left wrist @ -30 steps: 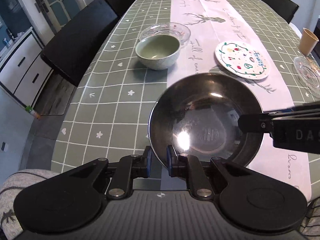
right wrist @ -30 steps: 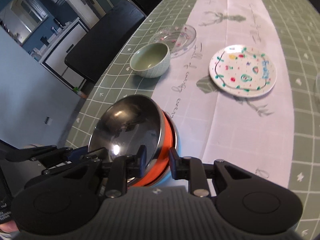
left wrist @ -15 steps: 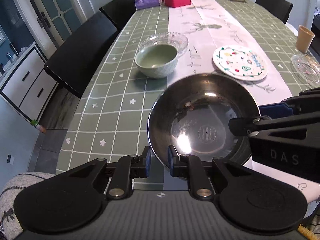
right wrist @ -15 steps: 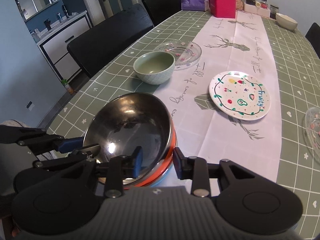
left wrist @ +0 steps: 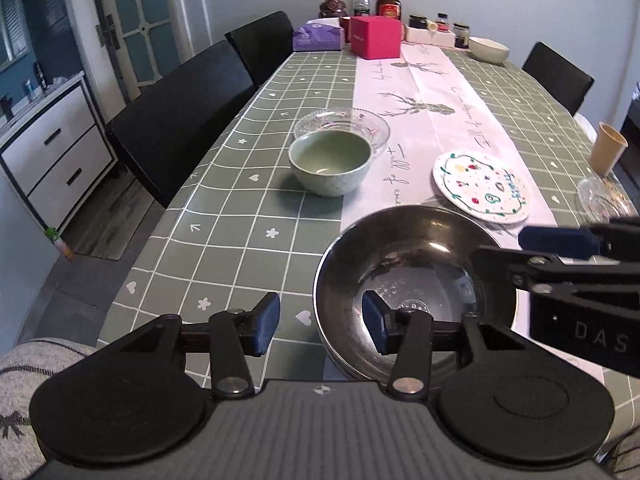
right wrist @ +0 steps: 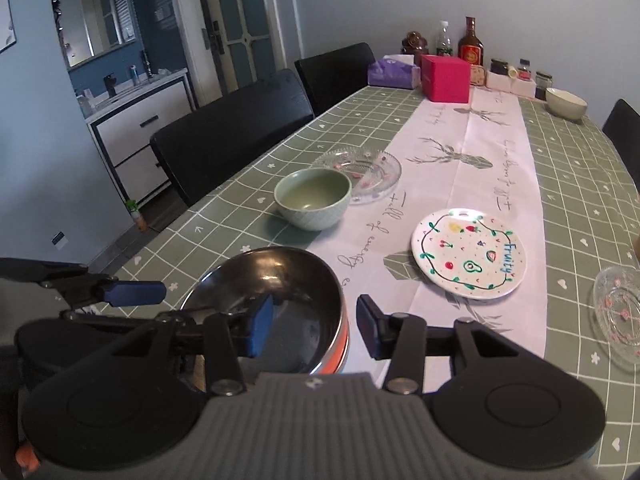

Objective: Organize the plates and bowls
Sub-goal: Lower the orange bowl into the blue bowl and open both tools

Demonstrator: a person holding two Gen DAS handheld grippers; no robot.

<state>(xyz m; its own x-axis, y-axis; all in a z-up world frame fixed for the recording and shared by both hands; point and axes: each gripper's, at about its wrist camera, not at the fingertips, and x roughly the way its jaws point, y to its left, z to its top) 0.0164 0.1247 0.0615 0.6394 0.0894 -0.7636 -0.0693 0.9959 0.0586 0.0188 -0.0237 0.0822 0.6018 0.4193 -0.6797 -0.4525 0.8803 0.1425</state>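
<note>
Your left gripper [left wrist: 318,322] straddles the near rim of the steel bowl [left wrist: 416,264]. Its jaws are opening: one blue pad hangs over the tabletop [left wrist: 224,216] outside the bowl, the other sits inside it, and neither presses on the rim. Your right gripper [right wrist: 314,326] straddles the bowl's right side the same way. Its jaws are opening too, with one pad inside the bowl and one outside, both clear of the wall.

The steel bowl rests near you on the tabletop, on the edge of the white runner [left wrist: 432,120], nested in an orange bowl [right wrist: 342,346] whose side shows beneath its rim in the right view.

Beyond it stands a green bowl [left wrist: 330,168], just in front of a glass dish [left wrist: 348,122] and touching or nearly touching it. To the right, on the runner, lies the painted plate [left wrist: 482,186], apart from both bowls. A second glass dish [left wrist: 600,198] sits at the right edge of the tabletop, with a paper cup [left wrist: 608,152] just behind it. At the far end stand a white bowl [left wrist: 488,49], a pink box [left wrist: 376,36] and some bottles [left wrist: 388,4].
</note>
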